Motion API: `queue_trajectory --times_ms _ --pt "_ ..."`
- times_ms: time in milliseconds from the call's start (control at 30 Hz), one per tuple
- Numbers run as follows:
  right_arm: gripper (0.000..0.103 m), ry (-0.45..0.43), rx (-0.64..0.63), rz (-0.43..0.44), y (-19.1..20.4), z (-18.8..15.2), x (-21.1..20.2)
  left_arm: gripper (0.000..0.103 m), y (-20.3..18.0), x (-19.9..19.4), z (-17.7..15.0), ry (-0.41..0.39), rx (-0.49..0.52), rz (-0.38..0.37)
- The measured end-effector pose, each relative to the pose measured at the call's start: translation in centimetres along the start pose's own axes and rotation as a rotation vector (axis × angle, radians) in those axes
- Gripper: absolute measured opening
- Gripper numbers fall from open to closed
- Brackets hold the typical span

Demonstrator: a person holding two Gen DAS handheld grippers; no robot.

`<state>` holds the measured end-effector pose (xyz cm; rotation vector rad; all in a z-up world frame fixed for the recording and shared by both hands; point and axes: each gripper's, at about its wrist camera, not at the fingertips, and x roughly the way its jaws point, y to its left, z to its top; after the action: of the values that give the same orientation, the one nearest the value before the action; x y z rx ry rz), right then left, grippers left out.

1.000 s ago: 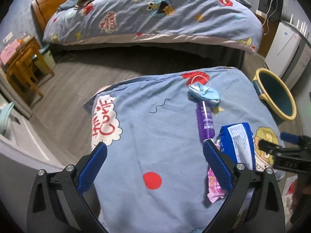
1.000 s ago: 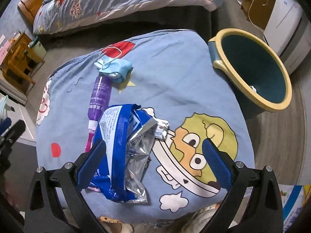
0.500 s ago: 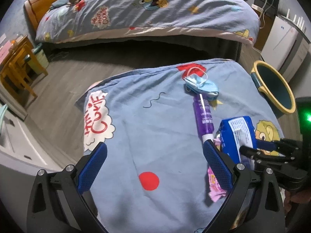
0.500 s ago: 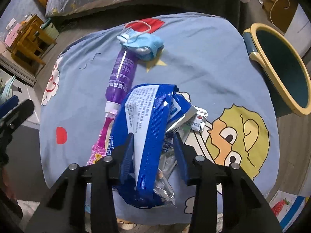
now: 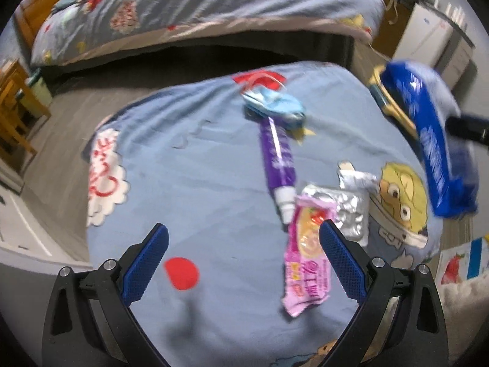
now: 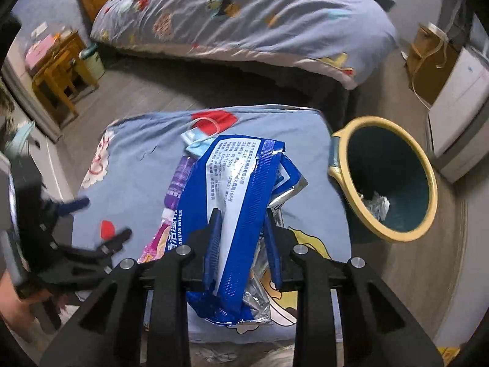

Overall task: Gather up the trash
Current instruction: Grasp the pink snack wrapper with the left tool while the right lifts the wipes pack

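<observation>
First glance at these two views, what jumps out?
The blue wipes pack, clamped in the right gripper, whose jaws have just been closing on it, is held above the cartoon sheet. To its right on the floor stands the yellow-rimmed bin with a crumpled scrap inside. The open left gripper hovers beside the pink wrapper, with a purple tube and a face mask beyond.

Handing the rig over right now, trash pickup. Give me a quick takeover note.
Right claw: has just closed on the blue wipes pack, lifted off the blanket.
Left claw: open, empty, above the pink wrapper.
Bin, right of the blanket: some trash already inside.
Left on the blanket: pink wrapper, purple tube, face mask, silver foil packs.
Next: likely drop the pack in the bin.
</observation>
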<state>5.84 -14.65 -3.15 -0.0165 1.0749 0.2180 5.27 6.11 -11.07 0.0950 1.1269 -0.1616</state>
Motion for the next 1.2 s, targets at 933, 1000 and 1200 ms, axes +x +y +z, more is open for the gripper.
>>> queue_trajectory --times_ms 933,1000,1200 --pt "0.027 -0.042 0.161 0.104 -4.7 0.8 -0.4 0.022 -5.3 5.5 -1.4 0.176 0.159 0.020" --pt "0.027 -0.044 0.165 0.110 -4.9 0.8 -0.5 0.013 -5.3 4.6 -1.0 0.143 0.163 0.030" --pt "0.027 -0.054 0.201 0.126 -6.5 1.0 -0.8 0.012 -5.0 1.8 0.8 0.029 0.133 0.004"
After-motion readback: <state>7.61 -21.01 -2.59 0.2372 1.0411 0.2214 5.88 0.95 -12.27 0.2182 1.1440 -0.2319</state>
